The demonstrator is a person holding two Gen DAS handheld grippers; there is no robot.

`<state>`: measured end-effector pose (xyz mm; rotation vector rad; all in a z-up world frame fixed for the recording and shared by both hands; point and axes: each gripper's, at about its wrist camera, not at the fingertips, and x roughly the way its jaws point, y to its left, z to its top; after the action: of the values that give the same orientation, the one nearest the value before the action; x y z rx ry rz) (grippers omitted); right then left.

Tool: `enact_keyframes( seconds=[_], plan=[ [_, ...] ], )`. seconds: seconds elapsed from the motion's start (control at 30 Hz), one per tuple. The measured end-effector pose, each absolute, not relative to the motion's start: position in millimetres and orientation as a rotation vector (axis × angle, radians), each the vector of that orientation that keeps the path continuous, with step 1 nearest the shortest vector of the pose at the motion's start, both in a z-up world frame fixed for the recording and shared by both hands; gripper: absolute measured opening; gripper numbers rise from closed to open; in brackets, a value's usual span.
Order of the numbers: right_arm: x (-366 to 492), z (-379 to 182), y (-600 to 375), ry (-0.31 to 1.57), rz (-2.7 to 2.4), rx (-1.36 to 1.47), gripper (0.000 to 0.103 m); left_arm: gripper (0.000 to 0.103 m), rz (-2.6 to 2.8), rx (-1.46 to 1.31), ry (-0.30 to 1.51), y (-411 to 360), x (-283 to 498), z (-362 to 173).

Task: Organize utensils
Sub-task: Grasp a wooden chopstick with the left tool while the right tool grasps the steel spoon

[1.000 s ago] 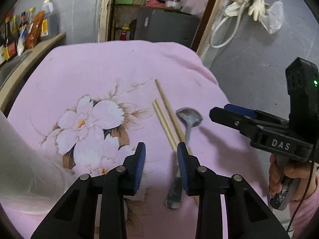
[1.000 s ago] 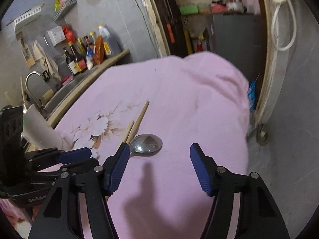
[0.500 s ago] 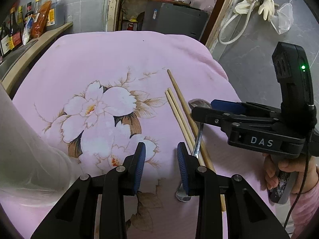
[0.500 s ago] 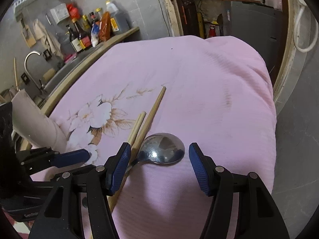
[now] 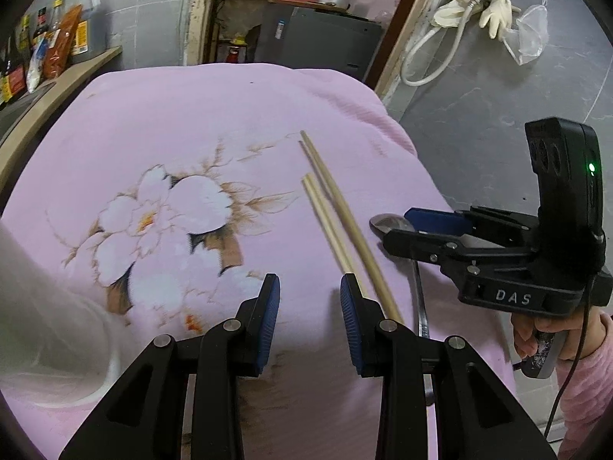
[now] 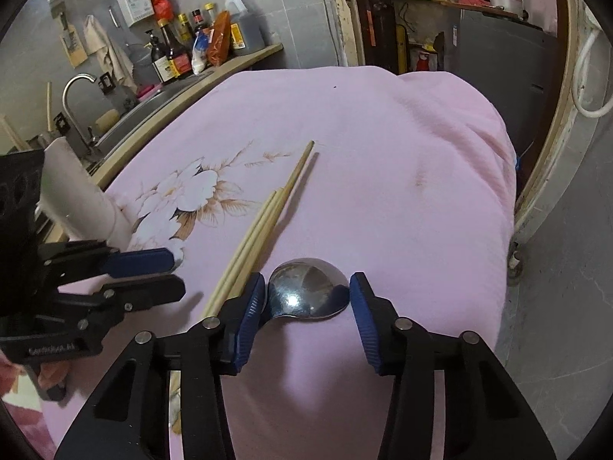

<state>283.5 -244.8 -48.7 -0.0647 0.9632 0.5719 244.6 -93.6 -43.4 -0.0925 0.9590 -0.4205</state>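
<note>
Three wooden chopsticks (image 5: 333, 207) (image 6: 268, 218) lie together on a pink flowered cloth (image 5: 191, 122). A steel spoon (image 6: 306, 293) lies just right of them, its handle (image 5: 419, 306) running toward me. My right gripper (image 6: 307, 295) (image 5: 398, 228) is down over the spoon's bowl. Its jaws are closing, with a blue pad at each edge of the bowl and no firm squeeze showing. My left gripper (image 5: 309, 291) (image 6: 174, 274) hovers open over the cloth left of the chopsticks, with nothing between its fingers.
A white cylindrical container (image 5: 38, 306) (image 6: 76, 199) stands at the cloth's left edge. Behind it are a sink with a tap (image 6: 76, 88) and a ledge of sauce bottles (image 6: 199, 46). The cloth drops off at the right to a grey floor (image 5: 479, 107).
My right gripper came down toward the spoon, and its jaws narrowed around the bowl. The left gripper stayed open at the same width.
</note>
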Motion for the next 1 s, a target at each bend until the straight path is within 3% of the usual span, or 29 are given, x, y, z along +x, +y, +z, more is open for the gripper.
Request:
enact_keyframes(
  seconds=[0.23,0.47,1.0],
  plan=[
    [272.9,-48.8,-255.6,0.941,0.584,-0.068,0.04,0.026,-0.439,-0.107,0.994,-106.5,259.5,-49.5],
    [271.1,-50.2,-258.6,0.928,0.594,-0.049,0.04,0.006,-0.449,-0.088,1.006,-112.6,263.9,-48.7],
    [273.9,-50.9,-246.3,0.972,0.509,-0.079,0.042,0.003,-0.432,-0.06,1.038,-110.9,262.7,-49.9]
  ],
)
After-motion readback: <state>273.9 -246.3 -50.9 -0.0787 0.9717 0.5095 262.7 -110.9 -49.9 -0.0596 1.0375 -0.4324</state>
